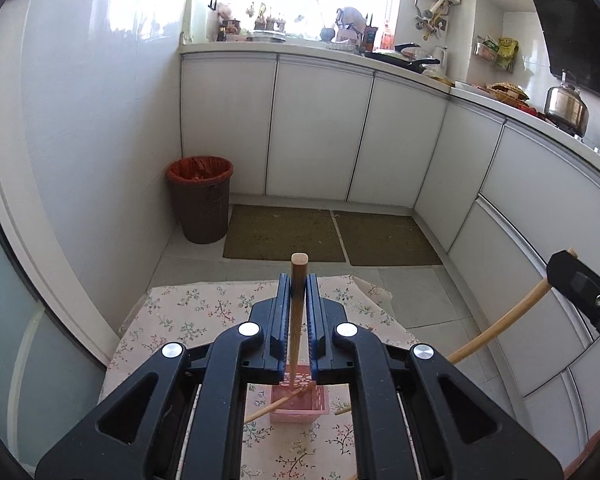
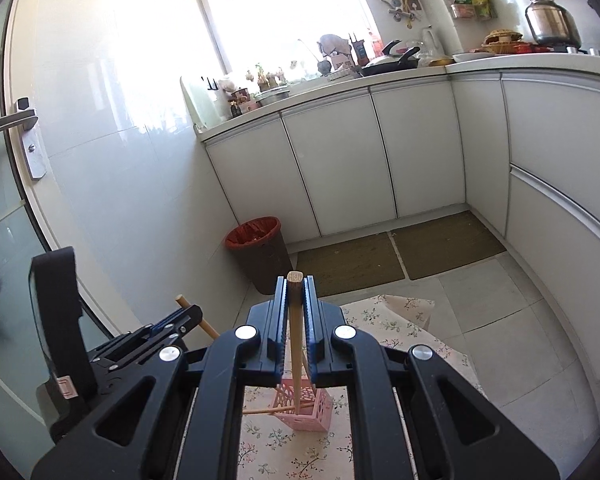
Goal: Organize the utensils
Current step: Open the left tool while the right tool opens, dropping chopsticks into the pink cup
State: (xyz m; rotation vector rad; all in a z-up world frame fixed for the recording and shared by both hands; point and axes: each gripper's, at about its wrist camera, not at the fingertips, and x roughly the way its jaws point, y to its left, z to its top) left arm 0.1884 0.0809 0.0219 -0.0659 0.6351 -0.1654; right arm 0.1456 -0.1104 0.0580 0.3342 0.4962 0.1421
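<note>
Each of your grippers, left [image 1: 299,280] and right [image 2: 295,282], pinches a round wooden chopstick [image 1: 298,312] upright above the pink perforated plastic basket [image 1: 300,404] below; their tips could collide or tip it.

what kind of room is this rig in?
Almost certainly a home kitchen: a white countertop over cabinet doors carries a frying pan, a steel kettle stands on the stove end, and a lined trash bin sits on the tiled floor.
</note>
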